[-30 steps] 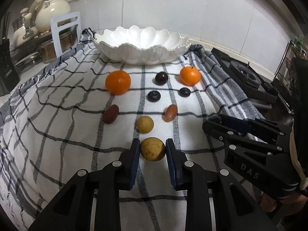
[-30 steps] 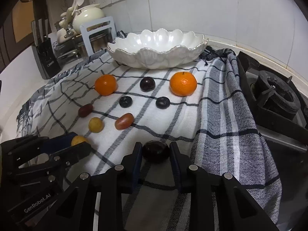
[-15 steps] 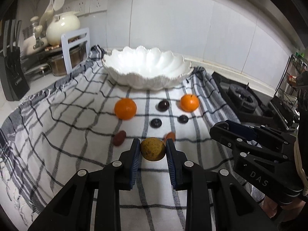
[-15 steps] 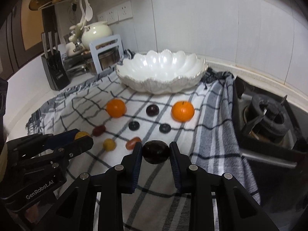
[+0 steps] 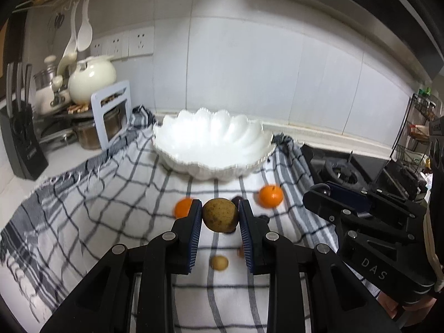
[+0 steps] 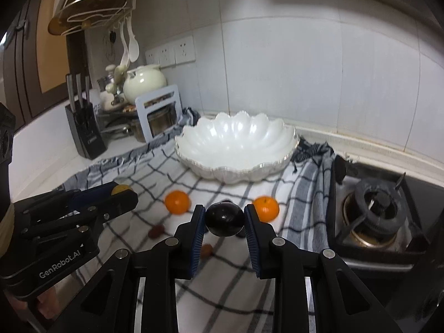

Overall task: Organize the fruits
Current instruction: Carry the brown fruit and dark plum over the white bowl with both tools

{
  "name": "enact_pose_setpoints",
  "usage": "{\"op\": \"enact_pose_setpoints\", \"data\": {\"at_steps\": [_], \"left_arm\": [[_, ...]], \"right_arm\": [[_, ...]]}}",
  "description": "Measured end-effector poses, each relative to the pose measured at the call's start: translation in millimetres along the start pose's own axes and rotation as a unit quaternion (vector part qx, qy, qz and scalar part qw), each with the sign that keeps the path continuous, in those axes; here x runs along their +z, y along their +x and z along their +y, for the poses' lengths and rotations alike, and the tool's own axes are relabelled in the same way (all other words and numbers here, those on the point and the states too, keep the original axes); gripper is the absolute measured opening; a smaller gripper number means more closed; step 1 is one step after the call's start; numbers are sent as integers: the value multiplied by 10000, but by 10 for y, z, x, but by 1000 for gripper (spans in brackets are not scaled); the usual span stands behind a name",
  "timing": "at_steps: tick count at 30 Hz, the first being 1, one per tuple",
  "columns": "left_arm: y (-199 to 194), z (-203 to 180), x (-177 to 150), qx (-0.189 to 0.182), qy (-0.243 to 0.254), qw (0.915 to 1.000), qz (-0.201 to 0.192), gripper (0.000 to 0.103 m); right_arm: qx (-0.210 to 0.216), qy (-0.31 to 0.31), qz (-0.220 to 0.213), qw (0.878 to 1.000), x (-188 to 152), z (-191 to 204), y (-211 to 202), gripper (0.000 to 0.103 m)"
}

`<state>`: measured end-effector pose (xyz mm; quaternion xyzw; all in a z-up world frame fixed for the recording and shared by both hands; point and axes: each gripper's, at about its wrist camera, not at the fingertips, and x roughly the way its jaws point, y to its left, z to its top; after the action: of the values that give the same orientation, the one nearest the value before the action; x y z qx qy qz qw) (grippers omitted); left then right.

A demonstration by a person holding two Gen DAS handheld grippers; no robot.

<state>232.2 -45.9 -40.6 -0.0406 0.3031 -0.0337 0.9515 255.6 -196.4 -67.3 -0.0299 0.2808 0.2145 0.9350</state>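
Observation:
My left gripper (image 5: 220,216) is shut on a yellow-brown round fruit (image 5: 220,214) and holds it in the air above the checked cloth (image 5: 116,202). My right gripper (image 6: 224,220) is shut on a dark plum (image 6: 224,219), also lifted. A white scalloped bowl (image 5: 213,145) stands empty at the back of the cloth, ahead of both grippers; it also shows in the right wrist view (image 6: 236,147). Two oranges (image 6: 177,202) (image 6: 266,208), a small yellow fruit (image 5: 219,262) and some small dark and reddish fruits (image 6: 156,231) lie on the cloth below.
A gas stove (image 6: 371,216) lies right of the cloth. A knife block (image 6: 84,130), pots, a cream teapot (image 6: 144,84) and a white stand (image 6: 159,116) crowd the back left. A tiled wall runs behind the bowl.
Both grippers have risen from the cloth with their fruits held, and now look level toward the bowl. The fruits on the cloth appear lower and smaller.

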Motion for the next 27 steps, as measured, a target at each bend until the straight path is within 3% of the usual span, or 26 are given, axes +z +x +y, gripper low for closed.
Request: {"op": "enact_pose_setpoints", "data": {"at_steps": [7,16,27], "left_arm": [[26,132,341,-142,-16,9995,-296,27],[152,292,755,-63,110,9981,-602,27],[529,456,1237,-159,292,9978,-570,27]], "right_arm": [[-160,-10,-358,9992,302,51,-9,30],[-378,-91,-735,9965,731,97,143,30],[-577,-13,-658,9962,1188,6,634,30]]}}
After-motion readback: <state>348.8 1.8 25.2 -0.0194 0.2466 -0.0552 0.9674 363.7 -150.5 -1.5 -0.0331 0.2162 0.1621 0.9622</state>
